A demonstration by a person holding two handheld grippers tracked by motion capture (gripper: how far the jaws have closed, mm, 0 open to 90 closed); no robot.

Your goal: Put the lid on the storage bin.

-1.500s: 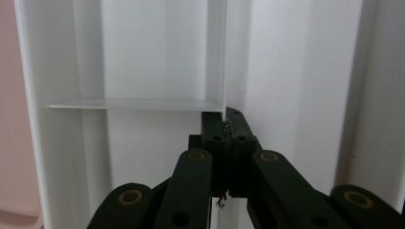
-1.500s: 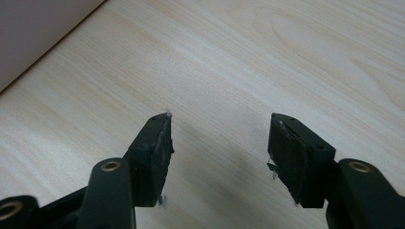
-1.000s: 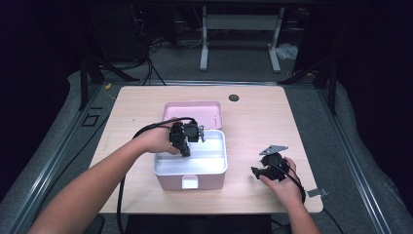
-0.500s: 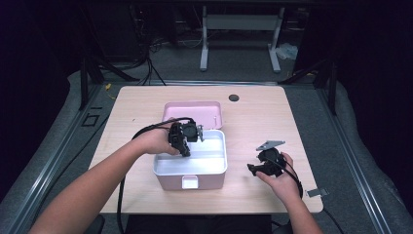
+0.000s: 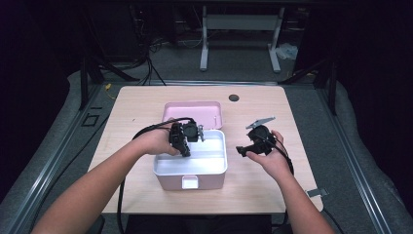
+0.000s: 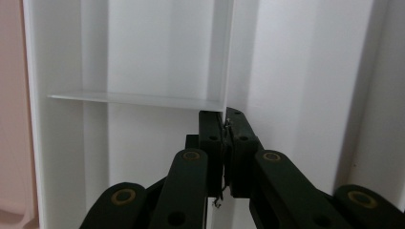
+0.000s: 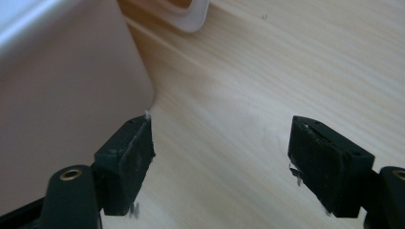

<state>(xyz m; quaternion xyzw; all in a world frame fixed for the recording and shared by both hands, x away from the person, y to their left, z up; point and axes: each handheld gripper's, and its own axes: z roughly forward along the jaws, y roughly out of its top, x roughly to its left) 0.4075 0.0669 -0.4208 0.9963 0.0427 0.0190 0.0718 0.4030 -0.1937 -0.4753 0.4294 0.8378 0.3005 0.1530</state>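
A pink box [image 5: 170, 181] with a white inside stands open near the table's front middle. In the high view my left gripper [image 5: 185, 148] reaches down into the box from the left. In the left gripper view it [image 6: 225, 125] is shut on the edge of a thin white divider [image 6: 223, 57] that stands upright in the box. My right gripper [image 5: 241, 150] hovers just right of the box and points at it. Its jaws have just been opening and now stand open [image 7: 220, 148], with bare table [image 7: 267, 71] between them and the box's pink wall [image 7: 62, 95] beside one jaw.
The box's pink lid [image 5: 192, 111] lies flat behind the box. A small black round thing [image 5: 234, 97] sits in the tabletop at the back. A small grey piece [image 5: 314, 192] lies at the table's front right edge. Dark floor and stands surround the table.
My right gripper has risen and moved away from the front edge, closer to the box's right side, and its jaws have spread wider. The left gripper has stayed in the box.
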